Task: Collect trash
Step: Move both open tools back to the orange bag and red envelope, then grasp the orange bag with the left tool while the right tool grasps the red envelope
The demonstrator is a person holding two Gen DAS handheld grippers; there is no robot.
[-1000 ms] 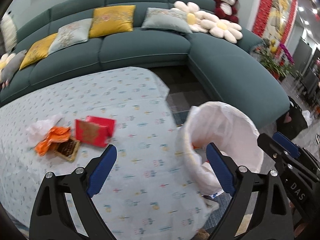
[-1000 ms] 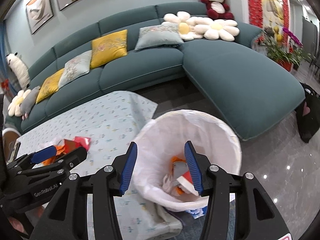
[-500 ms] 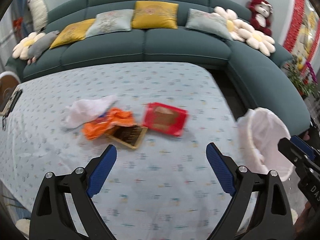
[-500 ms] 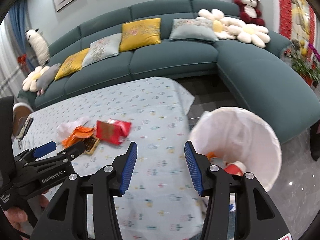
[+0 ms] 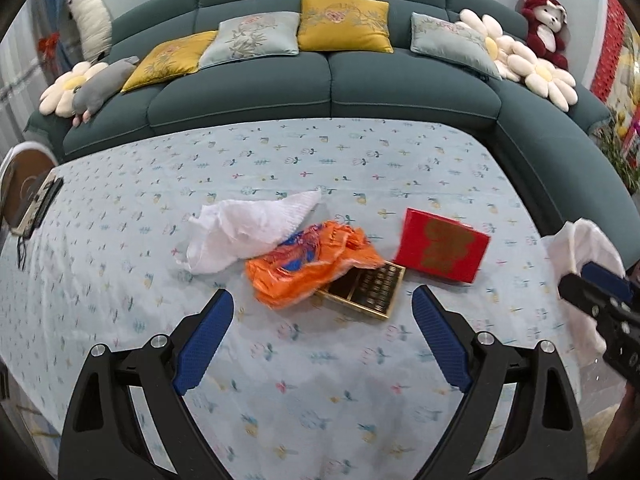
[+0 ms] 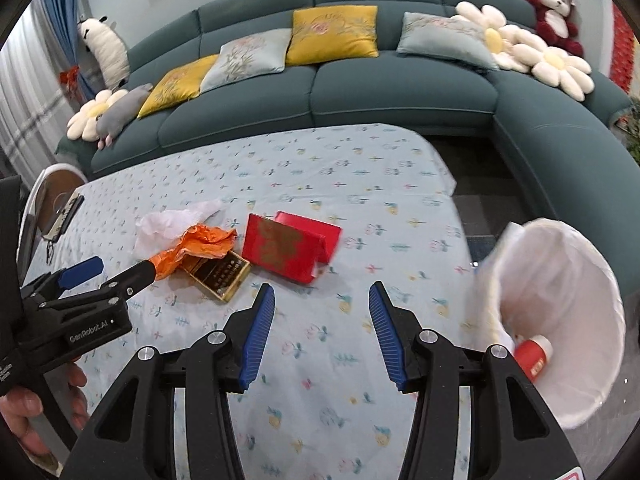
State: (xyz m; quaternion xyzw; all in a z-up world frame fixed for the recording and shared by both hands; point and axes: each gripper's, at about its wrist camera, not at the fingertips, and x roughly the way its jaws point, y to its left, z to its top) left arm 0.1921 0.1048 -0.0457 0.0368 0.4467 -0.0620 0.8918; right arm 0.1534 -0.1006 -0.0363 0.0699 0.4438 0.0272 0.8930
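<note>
On the flowered tablecloth (image 5: 320, 380) lie a crumpled white tissue (image 5: 248, 232), an orange wrapper (image 5: 308, 264), a gold-edged dark tray (image 5: 368, 292) and a red box (image 5: 444, 250). They also show in the right wrist view: the tissue (image 6: 172, 220), wrapper (image 6: 196, 248), tray (image 6: 220, 274) and red box (image 6: 292, 248). My left gripper (image 5: 322, 340) is open and empty, just short of the wrapper and tray. My right gripper (image 6: 322, 336) is open and empty, nearer than the red box. The white-lined bin (image 6: 560, 320) at the table's right end holds a red-and-white container (image 6: 534, 354).
A teal corner sofa (image 5: 328, 84) with cushions and plush toys wraps the far and right sides. A round side table (image 5: 24, 184) with a phone-like object stands at the left. The bin (image 5: 580, 256) shows at the right edge of the left wrist view.
Both grippers have swung left from over the bin to face the trash on the table. The left one has come closer to the wrapper and tray. Both stay open.
</note>
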